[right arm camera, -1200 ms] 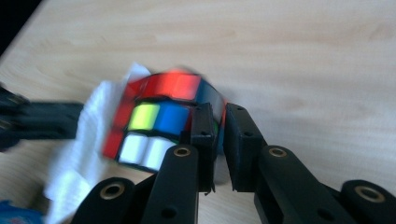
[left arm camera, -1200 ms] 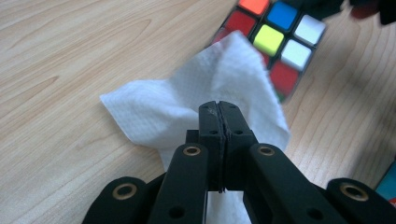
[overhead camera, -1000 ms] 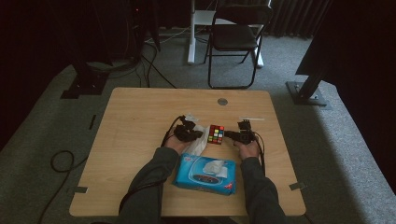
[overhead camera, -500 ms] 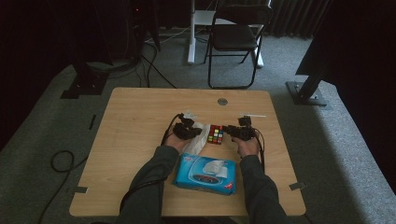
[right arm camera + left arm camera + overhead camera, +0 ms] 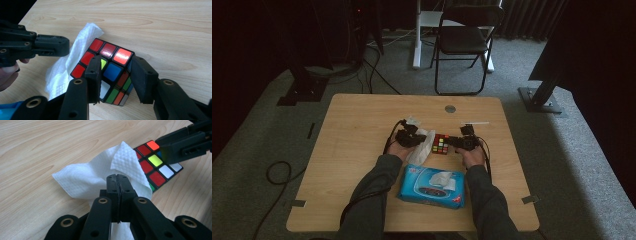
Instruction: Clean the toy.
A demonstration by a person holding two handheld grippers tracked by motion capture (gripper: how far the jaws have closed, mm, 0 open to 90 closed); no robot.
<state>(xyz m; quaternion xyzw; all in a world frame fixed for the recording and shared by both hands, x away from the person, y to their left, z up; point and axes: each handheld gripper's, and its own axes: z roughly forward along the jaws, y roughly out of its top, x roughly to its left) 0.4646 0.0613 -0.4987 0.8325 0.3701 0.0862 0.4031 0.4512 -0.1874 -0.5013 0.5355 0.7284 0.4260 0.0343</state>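
My left gripper (image 5: 117,182) has its jaws pressed flat together on a fold of the white wet wipe (image 5: 100,175); the rest of the sheet spills onto the wooden table (image 5: 362,130) and lies against the left side of the Rubik's cube (image 5: 441,143). From the high view my left gripper (image 5: 419,140) sits just left of the cube, near the middle of the table.

My right gripper (image 5: 116,77) straddles the cube (image 5: 110,67), one jaw over its upper face and the other along its right side. These jaws have just been closing, and the cube stands between them; the pads look to be touching it (how firmly I cannot tell). Seen from above, that gripper (image 5: 452,142) meets the cube from the right.

The one container here is the blue pack of wet wipes (image 5: 432,186), lying flat at the near edge of the table between my forearms. Its top flap is open, and a crumpled white wipe (image 5: 443,180) pokes out of the opening. The pack is near the cube but apart from it.
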